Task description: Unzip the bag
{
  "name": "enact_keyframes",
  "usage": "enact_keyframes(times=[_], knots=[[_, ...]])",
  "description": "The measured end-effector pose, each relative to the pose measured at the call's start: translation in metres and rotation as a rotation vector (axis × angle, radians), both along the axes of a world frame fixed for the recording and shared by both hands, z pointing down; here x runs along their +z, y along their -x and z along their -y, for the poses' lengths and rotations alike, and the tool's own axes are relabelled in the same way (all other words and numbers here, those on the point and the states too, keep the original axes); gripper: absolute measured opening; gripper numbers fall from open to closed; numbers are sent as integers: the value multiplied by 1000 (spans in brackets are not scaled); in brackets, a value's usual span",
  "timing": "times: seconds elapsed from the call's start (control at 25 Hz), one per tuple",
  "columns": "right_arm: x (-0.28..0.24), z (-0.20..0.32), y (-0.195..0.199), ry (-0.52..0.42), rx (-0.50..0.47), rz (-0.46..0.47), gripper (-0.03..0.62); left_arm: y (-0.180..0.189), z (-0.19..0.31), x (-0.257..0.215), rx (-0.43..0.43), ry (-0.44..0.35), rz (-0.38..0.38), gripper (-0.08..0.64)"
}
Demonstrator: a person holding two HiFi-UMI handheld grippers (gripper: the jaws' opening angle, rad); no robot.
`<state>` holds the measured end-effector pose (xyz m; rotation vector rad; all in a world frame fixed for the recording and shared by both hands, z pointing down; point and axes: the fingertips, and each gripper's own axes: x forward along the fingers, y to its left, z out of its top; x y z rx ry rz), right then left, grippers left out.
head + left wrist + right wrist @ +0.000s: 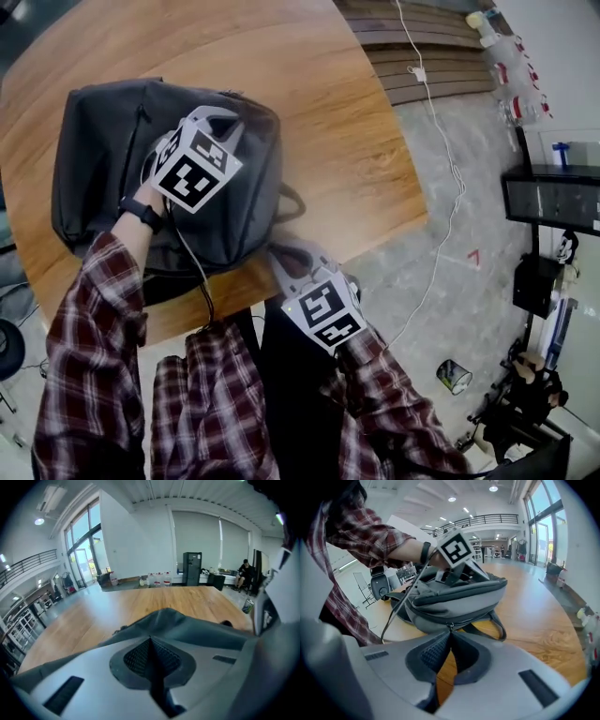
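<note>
The right gripper (450,633) is being held clenched on the zipper pull (450,626) at the near right edge of the grey bag (98,159). The left gripper (151,640), jaws together, is being pressed onto the bag's top. The bag is lying on the wooden table (319,84).

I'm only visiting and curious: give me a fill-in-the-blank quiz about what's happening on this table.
The grey backpack lies on a ____ table. The right gripper is shut on the pull of the backpack's ____. The left gripper, jaws shut, sits on ____ of the backpack.
Missing words: wooden; zipper; top.
</note>
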<state>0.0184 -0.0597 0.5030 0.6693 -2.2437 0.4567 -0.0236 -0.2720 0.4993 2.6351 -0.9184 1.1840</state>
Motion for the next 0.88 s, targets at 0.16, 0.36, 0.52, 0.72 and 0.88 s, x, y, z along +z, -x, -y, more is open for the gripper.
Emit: enact_keyframes(times=[0.16, 0.36, 0.52, 0.72, 0.88], knots=[[7, 18, -29, -21, 48, -23, 18, 40, -60, 6, 147, 55, 71, 8], [3, 64, -66, -78, 80, -90, 18, 96, -136, 4, 145, 65, 118, 8], [-7, 106, -80, -111, 89, -130, 18, 100, -169, -8, 44, 53, 26, 6], [-4, 156, -80, -123, 123, -149, 18, 66, -180, -1, -18, 53, -12, 7], [-6, 156, -76, -137, 113, -186, 18, 62, -177, 11, -66, 37, -16, 6]])
